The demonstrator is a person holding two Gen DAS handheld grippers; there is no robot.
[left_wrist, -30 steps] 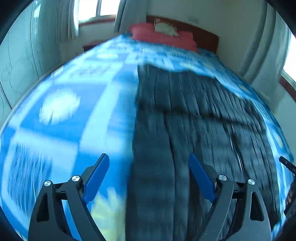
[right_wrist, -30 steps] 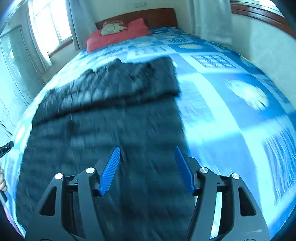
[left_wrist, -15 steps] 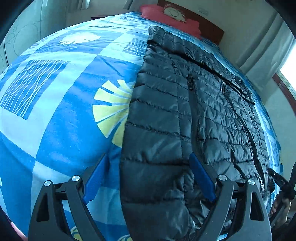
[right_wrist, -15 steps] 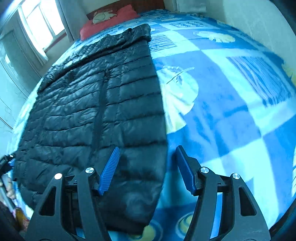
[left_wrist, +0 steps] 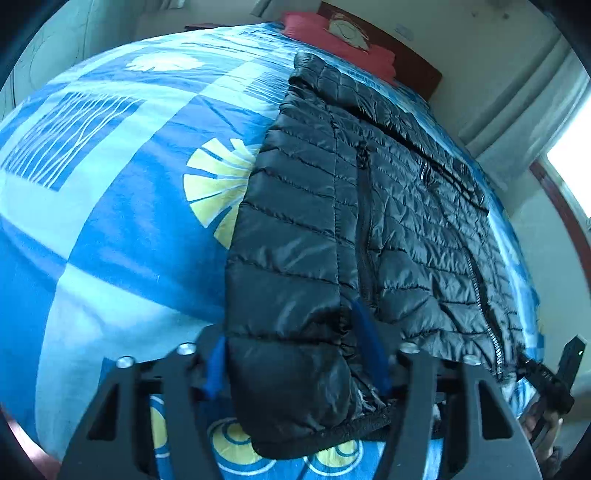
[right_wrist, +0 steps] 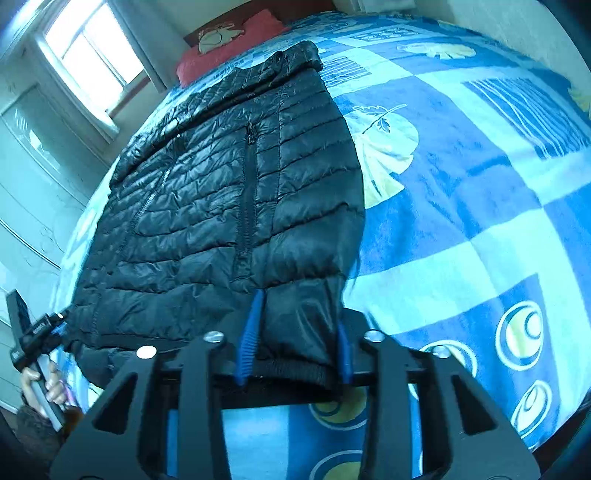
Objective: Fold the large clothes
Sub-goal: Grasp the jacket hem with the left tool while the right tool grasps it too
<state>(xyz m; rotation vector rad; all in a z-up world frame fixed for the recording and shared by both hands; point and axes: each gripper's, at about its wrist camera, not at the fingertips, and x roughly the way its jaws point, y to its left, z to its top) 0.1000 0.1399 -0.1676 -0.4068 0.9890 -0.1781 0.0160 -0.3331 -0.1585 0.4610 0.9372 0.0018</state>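
A black quilted puffer jacket [left_wrist: 369, 206] lies flat on the bed, collar toward the headboard, hem at the near edge. It also shows in the right wrist view [right_wrist: 221, 184]. My left gripper [left_wrist: 295, 354] straddles the jacket's left hem corner, its blue pads [left_wrist: 369, 343] pressed into the fabric on both sides. My right gripper [right_wrist: 295, 339] straddles the right hem corner, blue pads [right_wrist: 249, 332] against the cuffed hem. Each gripper shows small at the edge of the other's view.
The bed has a blue patterned cover [left_wrist: 110, 206] that also shows in the right wrist view [right_wrist: 480, 184]. A red pillow [left_wrist: 340, 33] and a wooden headboard [left_wrist: 417, 70] are at the far end. A window [right_wrist: 92, 59] is at the left wall.
Both grippers have come down to the jacket's near hem. Their jaws, wide open before, have closed in around the two hem corners.
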